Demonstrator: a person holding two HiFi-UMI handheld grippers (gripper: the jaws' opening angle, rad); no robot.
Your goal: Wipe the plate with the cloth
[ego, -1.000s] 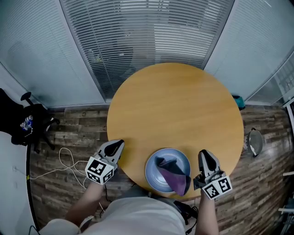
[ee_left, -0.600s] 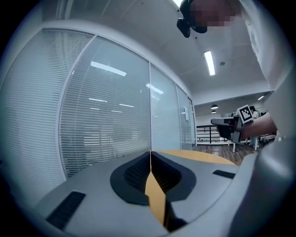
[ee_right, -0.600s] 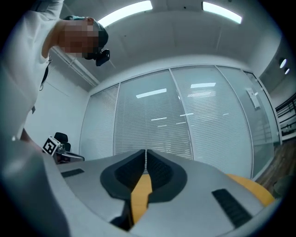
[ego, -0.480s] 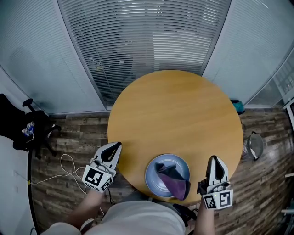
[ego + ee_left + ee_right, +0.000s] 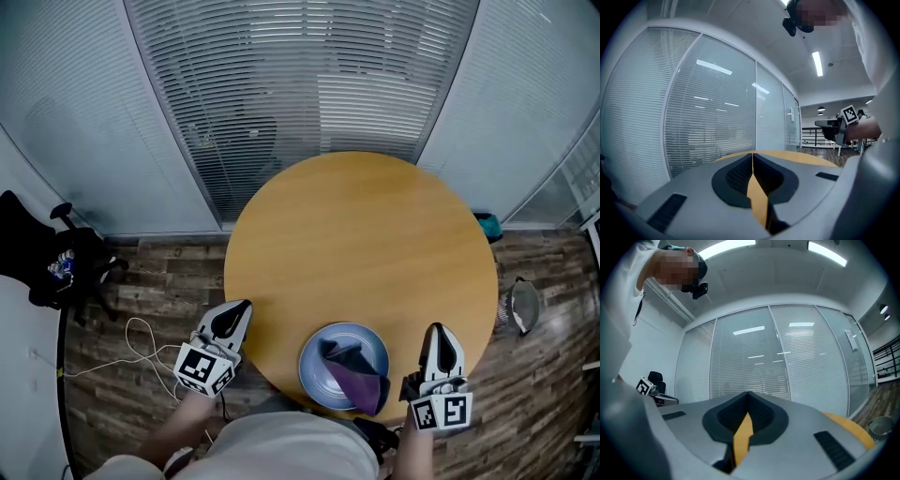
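A blue plate (image 5: 319, 364) sits at the near edge of the round wooden table (image 5: 361, 244). A crumpled purple cloth (image 5: 357, 371) lies in it, spilling over the near right rim. My left gripper (image 5: 243, 306) hovers at the table's left edge, well left of the plate, jaws shut and empty. My right gripper (image 5: 438, 328) is off the plate's right side, apart from plate and cloth, also shut on nothing. In the left gripper view the left gripper (image 5: 753, 154) has its pads together over the tabletop. The right gripper view shows the right gripper (image 5: 748, 393) the same way.
Glass walls with blinds (image 5: 300, 84) close off the far side. A black chair (image 5: 47, 253) and loose cables (image 5: 127, 337) are on the wood floor at left. A bin (image 5: 522, 306) and a teal object (image 5: 487, 226) stand at right.
My right gripper has drawn back from the plate's right rim, straightened up and closed its jaws. The cloth stays in the plate. The left gripper has barely shifted.
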